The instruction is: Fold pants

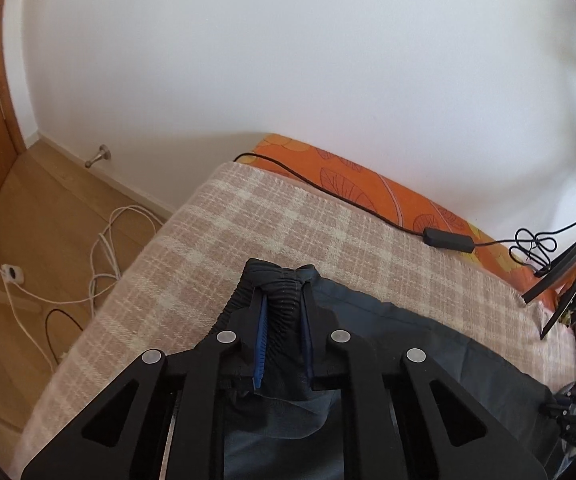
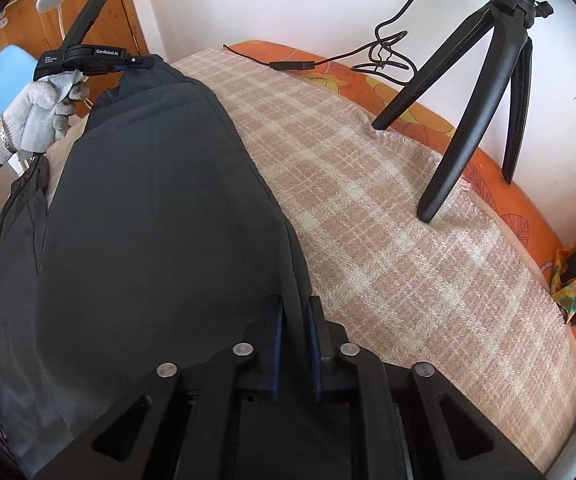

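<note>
Your left gripper (image 1: 282, 292) pinches pants (image 2: 148, 200) waistband; right gripper (image 2: 295, 308) pinches edge — pants stretch toward 11 o'clock.

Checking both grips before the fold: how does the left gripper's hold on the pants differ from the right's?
The left gripper pinches the bunched, ribbed waistband; the right gripper clamps a smooth, flat edge. The left's fingers stand slightly apart around thick cloth; the right's sit closer. Both are shut on the dark pants.
</note>
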Action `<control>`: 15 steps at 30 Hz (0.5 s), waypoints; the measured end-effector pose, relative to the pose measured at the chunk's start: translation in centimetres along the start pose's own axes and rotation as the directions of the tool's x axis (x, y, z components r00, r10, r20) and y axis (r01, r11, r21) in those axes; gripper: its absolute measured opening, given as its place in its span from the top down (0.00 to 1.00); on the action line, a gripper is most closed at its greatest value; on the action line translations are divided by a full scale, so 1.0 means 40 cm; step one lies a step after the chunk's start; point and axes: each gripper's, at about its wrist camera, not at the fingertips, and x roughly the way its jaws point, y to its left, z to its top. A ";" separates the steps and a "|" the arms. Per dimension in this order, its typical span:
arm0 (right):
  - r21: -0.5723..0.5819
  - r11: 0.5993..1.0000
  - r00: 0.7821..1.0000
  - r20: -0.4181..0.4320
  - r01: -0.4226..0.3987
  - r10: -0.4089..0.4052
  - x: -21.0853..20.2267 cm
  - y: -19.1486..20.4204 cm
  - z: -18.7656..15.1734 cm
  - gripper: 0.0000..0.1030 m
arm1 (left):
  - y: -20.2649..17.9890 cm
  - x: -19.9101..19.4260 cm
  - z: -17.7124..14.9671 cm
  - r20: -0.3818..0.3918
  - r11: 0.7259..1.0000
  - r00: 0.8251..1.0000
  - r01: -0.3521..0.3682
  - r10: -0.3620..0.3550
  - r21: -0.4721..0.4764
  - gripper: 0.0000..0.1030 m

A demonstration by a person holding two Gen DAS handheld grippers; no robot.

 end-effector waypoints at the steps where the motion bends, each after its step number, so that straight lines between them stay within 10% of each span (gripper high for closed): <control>1: -0.002 1.000 1.000 0.014 0.005 -0.005 -0.010 0.004 0.000 0.99 | 0.018 -0.016 0.012 0.012 1.000 1.000 0.008 -0.008 -0.015 0.88; 15: 0.030 0.995 0.960 0.262 0.090 -0.095 -0.287 0.097 0.043 1.00 | 0.084 -0.190 0.030 0.108 0.997 0.991 0.082 -0.081 -0.006 0.89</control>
